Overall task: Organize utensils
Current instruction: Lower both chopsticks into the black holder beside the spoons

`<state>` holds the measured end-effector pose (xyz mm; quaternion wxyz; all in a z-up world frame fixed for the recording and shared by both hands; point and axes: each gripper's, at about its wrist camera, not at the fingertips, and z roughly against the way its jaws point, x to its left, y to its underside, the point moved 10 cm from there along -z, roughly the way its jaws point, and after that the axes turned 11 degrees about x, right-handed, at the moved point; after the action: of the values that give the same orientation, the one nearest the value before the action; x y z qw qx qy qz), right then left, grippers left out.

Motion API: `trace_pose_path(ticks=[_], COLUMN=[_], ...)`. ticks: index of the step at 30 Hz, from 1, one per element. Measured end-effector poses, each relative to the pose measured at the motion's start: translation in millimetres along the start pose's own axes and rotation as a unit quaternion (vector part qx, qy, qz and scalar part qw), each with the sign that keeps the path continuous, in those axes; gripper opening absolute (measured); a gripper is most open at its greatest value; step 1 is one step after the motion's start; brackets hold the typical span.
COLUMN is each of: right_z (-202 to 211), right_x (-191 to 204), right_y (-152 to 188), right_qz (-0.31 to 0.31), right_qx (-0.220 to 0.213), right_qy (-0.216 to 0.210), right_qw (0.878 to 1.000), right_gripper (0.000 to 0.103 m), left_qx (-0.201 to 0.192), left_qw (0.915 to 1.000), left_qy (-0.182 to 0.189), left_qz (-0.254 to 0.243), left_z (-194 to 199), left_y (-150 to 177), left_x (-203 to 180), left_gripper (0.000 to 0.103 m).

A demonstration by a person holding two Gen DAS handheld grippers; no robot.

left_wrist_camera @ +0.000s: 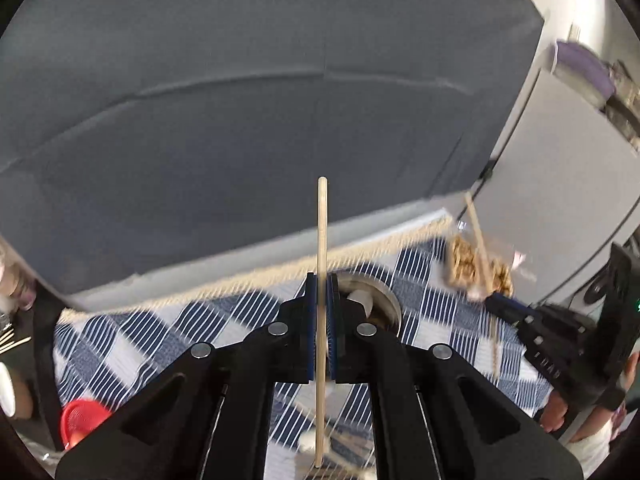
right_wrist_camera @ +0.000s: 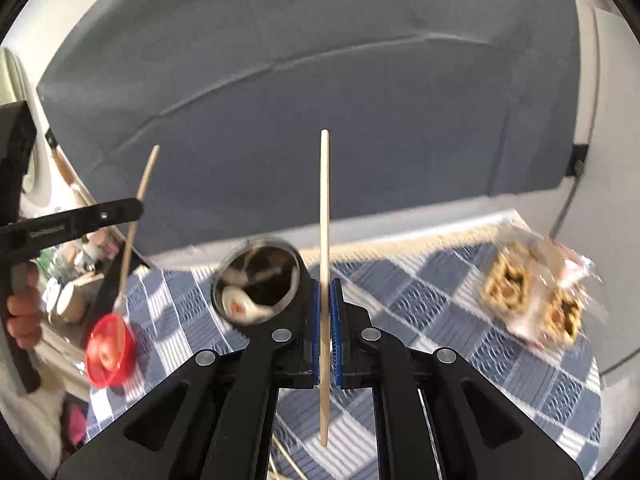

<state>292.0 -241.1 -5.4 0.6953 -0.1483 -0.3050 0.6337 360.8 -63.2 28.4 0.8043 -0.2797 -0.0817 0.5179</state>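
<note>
Nearest the lens in the left wrist view, the left gripper (left_wrist_camera: 322, 280) was pinched on a wooden chopstick (left_wrist_camera: 322, 264), its blue pads (left_wrist_camera: 310, 320) pressed against the stick from both sides. That stick stood upright between the pads, running past them above and below. Below the gripper lay a blue-and-white checked cloth (left_wrist_camera: 160, 328), with a few loose sticks, blurred, lower in the frame. Just behind and to the right of the pads: a metal cup (left_wrist_camera: 384, 300) holding a white spoon. Lower left: a red strainer (left_wrist_camera: 82, 420). Further right: a clear packet of snacks (left_wrist_camera: 464, 264).

In the right wrist view, the right gripper (right_wrist_camera: 328, 284) was likewise clamped on a second chopstick (right_wrist_camera: 325, 220), held upright between its blue pads (right_wrist_camera: 317, 320). Just left of it, touching the edge of the jaw in the picture: the metal cup (right_wrist_camera: 256, 280). Well to the right on the cloth (right_wrist_camera: 440, 288): the snack packet (right_wrist_camera: 536, 300). To the left, the other gripper (right_wrist_camera: 136, 208) showed with its stick above the red strainer (right_wrist_camera: 110, 350), and a hand (right_wrist_camera: 22, 316) gripped its handle. Behind everything: a grey sofa (right_wrist_camera: 320, 80).
</note>
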Motion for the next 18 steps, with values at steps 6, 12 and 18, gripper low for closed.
trace_pose_path(ticks=[6, 12, 18], right_z=[-19.1, -49.8, -77.1], right_x=[27.5, 38.8, 36.1], right_y=[-39.4, -56.2, -55.5], right_qz=[0.015, 0.016, -0.001], right_qx=[-0.041, -0.053, -0.069], right_qy=[-0.077, -0.118, -0.13], right_qw=[0.996, 0.992, 0.989], right_gripper=[0.005, 0.005, 0.005], left_qx=[-0.041, -0.043, -0.042], left_qw=[0.9984, 0.9976, 0.9967], left_qy=[0.038, 0.055, 0.064], left_qz=[0.01, 0.007, 0.025], left_z=[-18.1, -50.9, -77.3], left_y=[-33.5, -48.5, -46.8], left_x=[-0.6, -3.3, 5.0], left_gripper=[0.005, 0.005, 0.005])
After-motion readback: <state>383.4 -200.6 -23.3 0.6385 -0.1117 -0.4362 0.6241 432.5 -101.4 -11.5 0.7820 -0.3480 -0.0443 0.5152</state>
